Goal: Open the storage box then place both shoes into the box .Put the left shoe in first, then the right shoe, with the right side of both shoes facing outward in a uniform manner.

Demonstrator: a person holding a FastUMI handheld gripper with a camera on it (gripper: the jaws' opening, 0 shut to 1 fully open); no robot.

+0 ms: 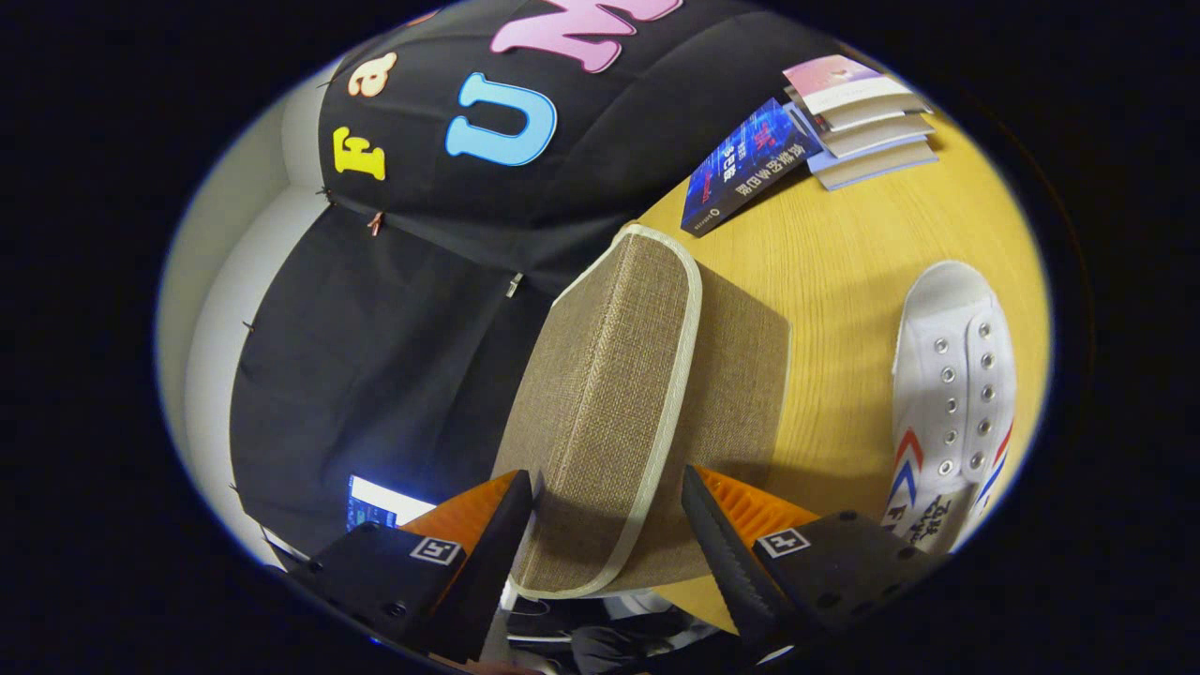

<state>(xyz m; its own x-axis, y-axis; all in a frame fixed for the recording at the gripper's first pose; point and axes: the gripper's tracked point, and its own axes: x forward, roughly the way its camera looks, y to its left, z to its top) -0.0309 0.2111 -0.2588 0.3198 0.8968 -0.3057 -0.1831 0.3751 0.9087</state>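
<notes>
Fingers: the gripper (607,525) stands wide open, one finger on each side of the storage box (628,403); whether either pad actually presses the fabric I cannot tell.
Box: a tan woven storage box with pale piping, its near end between the fingers, its long axis running away from them toward 12 o'clock; the piped lid edge reads as closed.
Box footing: it sits at the wooden table's (844,281) edge, its near corner looking to hang past it.
Shoe: a white lace-up shoe (952,394) with red and blue chevrons lies at 2 o'clock from the fingers, well apart from the box, long axis roughly parallel to it.
Books: a blue book (745,164) and a small stack of books (867,117) lie beyond the box at 1 o'clock.
Open room: bare tabletop between box and shoe.
</notes>
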